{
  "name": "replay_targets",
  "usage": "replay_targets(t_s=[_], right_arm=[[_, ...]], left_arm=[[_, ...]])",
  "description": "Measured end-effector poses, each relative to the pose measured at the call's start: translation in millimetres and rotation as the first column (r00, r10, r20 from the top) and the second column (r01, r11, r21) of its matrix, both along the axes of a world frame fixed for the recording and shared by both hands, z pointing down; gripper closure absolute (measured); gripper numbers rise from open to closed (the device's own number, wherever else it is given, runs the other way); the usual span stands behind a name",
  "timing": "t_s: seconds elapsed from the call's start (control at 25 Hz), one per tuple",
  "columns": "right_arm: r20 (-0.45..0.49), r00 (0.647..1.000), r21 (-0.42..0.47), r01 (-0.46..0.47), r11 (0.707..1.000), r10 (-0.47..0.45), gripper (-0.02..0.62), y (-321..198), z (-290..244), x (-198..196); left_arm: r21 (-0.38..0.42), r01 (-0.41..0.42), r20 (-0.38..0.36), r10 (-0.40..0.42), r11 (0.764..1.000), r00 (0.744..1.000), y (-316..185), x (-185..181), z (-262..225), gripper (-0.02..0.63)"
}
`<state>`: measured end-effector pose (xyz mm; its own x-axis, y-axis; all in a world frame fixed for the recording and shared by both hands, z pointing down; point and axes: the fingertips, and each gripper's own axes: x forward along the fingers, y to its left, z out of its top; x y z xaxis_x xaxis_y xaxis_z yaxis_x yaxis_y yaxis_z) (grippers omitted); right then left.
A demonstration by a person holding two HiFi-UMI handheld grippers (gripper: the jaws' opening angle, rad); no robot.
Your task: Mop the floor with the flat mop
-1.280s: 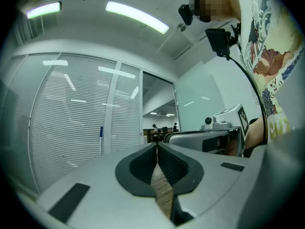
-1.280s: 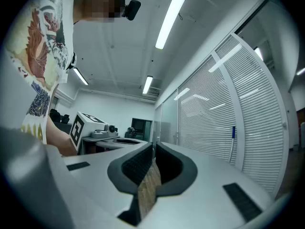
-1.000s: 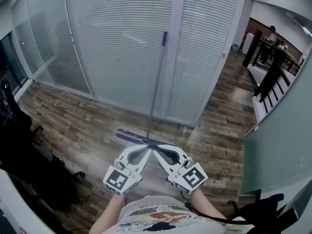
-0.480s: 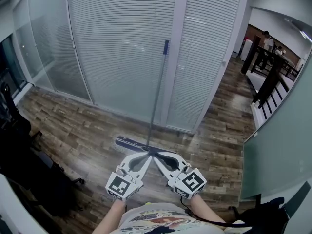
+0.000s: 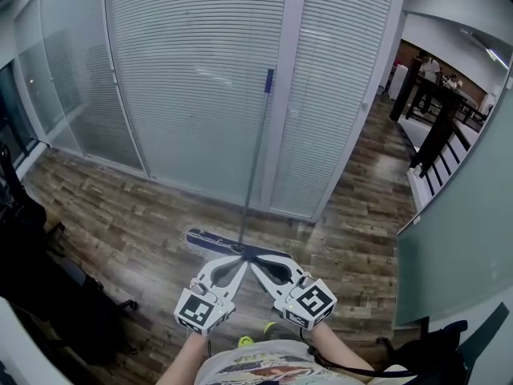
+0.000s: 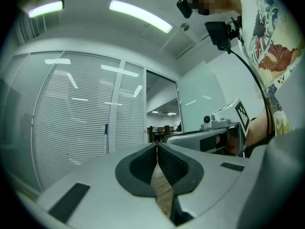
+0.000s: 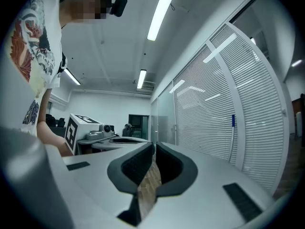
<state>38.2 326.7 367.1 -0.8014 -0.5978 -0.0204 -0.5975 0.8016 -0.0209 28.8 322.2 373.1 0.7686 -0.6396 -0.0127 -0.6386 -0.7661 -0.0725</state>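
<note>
1. Facing the blind-covered partition (image 5: 200, 79), the person held both grippers level and side by side, with the tips aimed at the partition.
2. The flat mop (image 5: 255, 155) stood untouched. Its handle leaned upright against the partition, blue end on top. The mop head (image 5: 210, 240) lay flat on the wood floor (image 5: 120, 207), a little out from the partition's foot.
3. The left gripper (image 5: 240, 253) had its jaws pressed together with nothing between them; only floor showed through the gap behind the pads. It was on the person's side of the mop, farther from the partition, and not touching it.
4. The right gripper (image 5: 253, 257) was the same, jaws closed tight and empty. It sat just beside the left gripper, equally far from the partition.
5. Step in hand, as judged: reaching for the mop. No grip had been made and mopping had not started.
6. The next move likely called for spreading the jaws of both grippers. One would then close low on the handle and the other higher up. The handle was thin and only propped, so a bump could slide it along the partition.
</note>
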Motion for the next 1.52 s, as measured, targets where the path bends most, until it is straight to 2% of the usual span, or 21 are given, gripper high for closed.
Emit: replay_targets(t_s=[0.24,0.4,0.6,0.72,0.84,1.0,1.2,1.36,1.52], right_arm=[[-0.006,1.000,-0.055,0.008,0.998,-0.009,0.560,-13.9,10.6,-6.9],[-0.039,0.999,-0.035,0.021,0.999,-0.023,0.558,-28.9,14.0,-15.4],[-0.045,0.997,-0.038,0.053,0.998,-0.055,0.558,-67.9,15.7,-23.7],[-0.009,0.999,-0.040,0.042,0.998,-0.042,0.558,-97.4,14.4,-16.8],[0.010,0.999,-0.037,0.047,0.998,-0.047,0.558,-126.9,16.2,-8.7],[0.014,0.999,-0.039,0.051,0.998,-0.051,0.557,-173.2,18.5,3.6],[0.024,0.998,-0.041,0.060,0.997,-0.059,0.557,-248.0,16.1,33.0],[0.016,0.998,-0.046,0.062,0.997,-0.061,0.557,-306.1,18.6,60.0],[0.038,0.997,-0.058,0.065,0.996,-0.063,0.557,-358.3,20.6,88.0]], left_arm=[[-0.024,0.002,-0.008,-0.002,1.000,1.000,-13.4,-7.0,10.1,0.594],[-0.040,0.024,-0.004,-0.024,0.999,1.000,-28.5,-15.3,14.7,0.594],[-0.045,0.038,0.036,-0.036,0.998,0.999,-62.2,-25.2,16.9,0.592],[-0.040,0.048,0.066,-0.045,0.998,0.997,-86.9,-22.5,19.8,0.592],[-0.039,0.038,0.098,-0.034,0.998,0.995,-114.8,-12.1,24.8,0.591],[-0.074,0.034,0.104,-0.026,0.997,0.994,-161.5,5.1,28.8,0.591],[-0.097,0.016,0.142,-0.002,0.995,0.990,-230.2,42.4,33.6,0.591],[-0.101,0.038,0.178,-0.020,0.994,0.984,-286.8,71.8,37.6,0.588],[-0.096,0.063,0.214,-0.041,0.993,0.976,-341.5,95.5,39.0,0.556]])
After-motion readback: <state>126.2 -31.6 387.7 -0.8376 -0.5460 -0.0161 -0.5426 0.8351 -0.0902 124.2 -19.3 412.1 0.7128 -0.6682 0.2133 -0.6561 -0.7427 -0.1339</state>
